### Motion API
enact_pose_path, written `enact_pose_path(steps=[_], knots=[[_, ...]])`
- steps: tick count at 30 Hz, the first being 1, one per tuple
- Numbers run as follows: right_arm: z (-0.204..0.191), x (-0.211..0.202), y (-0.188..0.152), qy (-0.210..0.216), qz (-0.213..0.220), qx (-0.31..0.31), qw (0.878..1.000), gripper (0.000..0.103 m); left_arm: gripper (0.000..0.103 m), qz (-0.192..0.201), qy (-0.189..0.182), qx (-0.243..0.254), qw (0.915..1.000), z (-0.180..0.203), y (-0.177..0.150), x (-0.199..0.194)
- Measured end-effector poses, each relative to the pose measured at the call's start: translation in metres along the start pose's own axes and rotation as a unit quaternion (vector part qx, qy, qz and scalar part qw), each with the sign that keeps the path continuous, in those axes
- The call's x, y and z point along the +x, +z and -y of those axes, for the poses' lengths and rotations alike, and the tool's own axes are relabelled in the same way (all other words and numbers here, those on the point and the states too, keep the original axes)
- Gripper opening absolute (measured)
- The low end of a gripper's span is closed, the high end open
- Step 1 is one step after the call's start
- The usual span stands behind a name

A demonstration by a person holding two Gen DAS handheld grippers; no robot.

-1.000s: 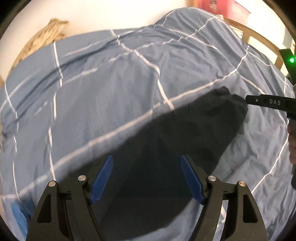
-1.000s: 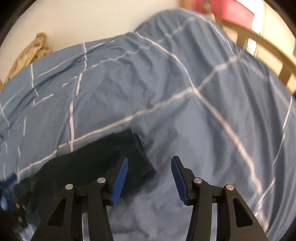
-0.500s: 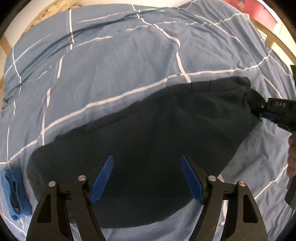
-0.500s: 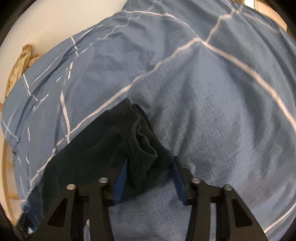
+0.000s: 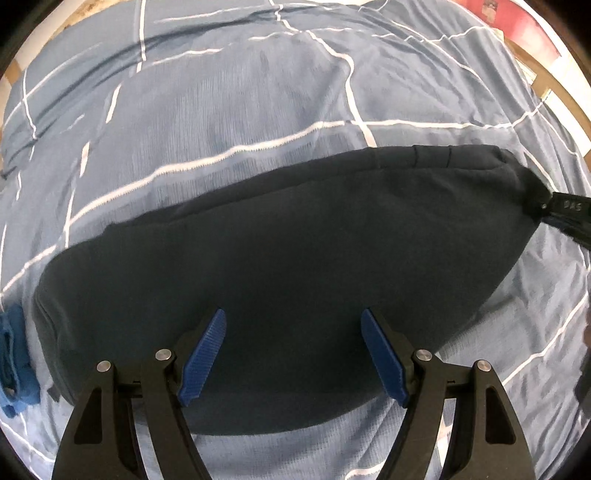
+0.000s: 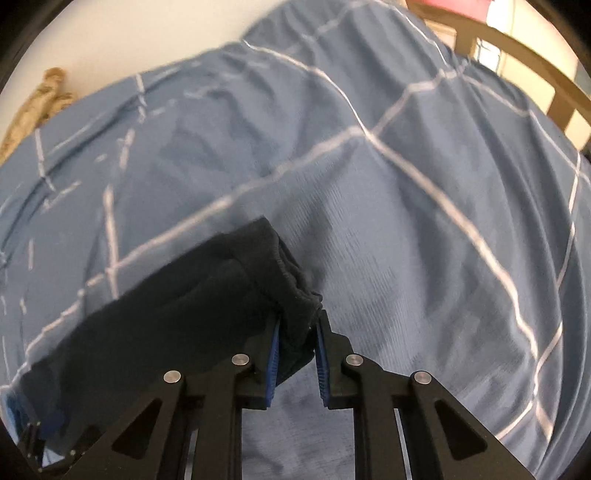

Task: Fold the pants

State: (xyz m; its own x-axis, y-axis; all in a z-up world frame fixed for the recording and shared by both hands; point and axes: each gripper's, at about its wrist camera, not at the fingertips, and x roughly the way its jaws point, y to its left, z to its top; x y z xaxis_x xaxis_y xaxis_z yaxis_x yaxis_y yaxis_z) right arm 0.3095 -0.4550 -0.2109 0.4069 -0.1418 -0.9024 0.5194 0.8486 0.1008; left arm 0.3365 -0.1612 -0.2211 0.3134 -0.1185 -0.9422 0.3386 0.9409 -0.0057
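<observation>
Dark navy pants (image 5: 288,251) lie folded flat across the blue checked duvet (image 5: 229,110). My left gripper (image 5: 293,354) is open and empty, hovering over the near edge of the pants. My right gripper (image 6: 297,325) is shut on the bunched waistband end of the pants (image 6: 192,302) and lifts that corner a little off the duvet. The right gripper also shows at the right edge of the left wrist view (image 5: 565,214), holding the pants' right end.
A small blue cloth (image 5: 14,365) lies at the left end of the pants. A wooden bed frame (image 6: 535,59) runs along the far right. A white wall (image 6: 147,33) and a tan bundle (image 6: 40,99) are behind the bed.
My right gripper has closed on the pants' waistband end and raised it. My left gripper has stayed open and come lower over the pants.
</observation>
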Motion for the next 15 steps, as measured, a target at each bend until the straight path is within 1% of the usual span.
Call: enact_pose_path(steps=[3, 4, 6, 7, 8, 9, 12, 13, 15], knots=[[0.001, 0.007, -0.002, -0.018, -0.008, 0.013, 1.0, 0.018, 0.076, 0.006, 0.007, 0.007, 0.9999, -0.004, -0.003, -0.006], [-0.002, 0.009, -0.001, -0.03, -0.008, 0.012, 0.999, 0.019, 0.076, 0.008, 0.009, 0.008, 0.9999, -0.006, -0.005, -0.009], [-0.008, 0.011, 0.001, -0.056, -0.009, 0.003, 0.998, 0.036, 0.076, 0.014, 0.012, 0.012, 0.9998, -0.012, -0.007, -0.017], [-0.013, 0.01, 0.003, -0.081, -0.006, -0.001, 0.997, 0.041, 0.076, 0.019, 0.013, 0.012, 0.9997, -0.015, -0.008, -0.023], [-0.016, 0.007, 0.003, -0.097, -0.002, -0.005, 0.995, 0.051, 0.076, 0.029, 0.015, 0.013, 0.9994, -0.02, -0.01, -0.032], [-0.018, 0.002, 0.003, -0.114, 0.005, -0.009, 0.993, 0.055, 0.076, 0.036, 0.017, 0.012, 0.9991, -0.023, -0.011, -0.039], [-0.028, -0.025, -0.003, -0.152, 0.032, -0.026, 0.987, 0.057, 0.081, 0.064, 0.021, 0.008, 0.9977, -0.038, -0.018, -0.065], [-0.033, -0.039, -0.007, -0.158, 0.046, -0.031, 0.986, 0.057, 0.081, 0.071, 0.023, 0.006, 0.9972, -0.043, -0.021, -0.073], [-0.042, -0.061, -0.015, -0.145, 0.068, -0.038, 0.986, 0.057, 0.082, 0.082, 0.028, -0.004, 0.9962, -0.057, -0.028, -0.088]])
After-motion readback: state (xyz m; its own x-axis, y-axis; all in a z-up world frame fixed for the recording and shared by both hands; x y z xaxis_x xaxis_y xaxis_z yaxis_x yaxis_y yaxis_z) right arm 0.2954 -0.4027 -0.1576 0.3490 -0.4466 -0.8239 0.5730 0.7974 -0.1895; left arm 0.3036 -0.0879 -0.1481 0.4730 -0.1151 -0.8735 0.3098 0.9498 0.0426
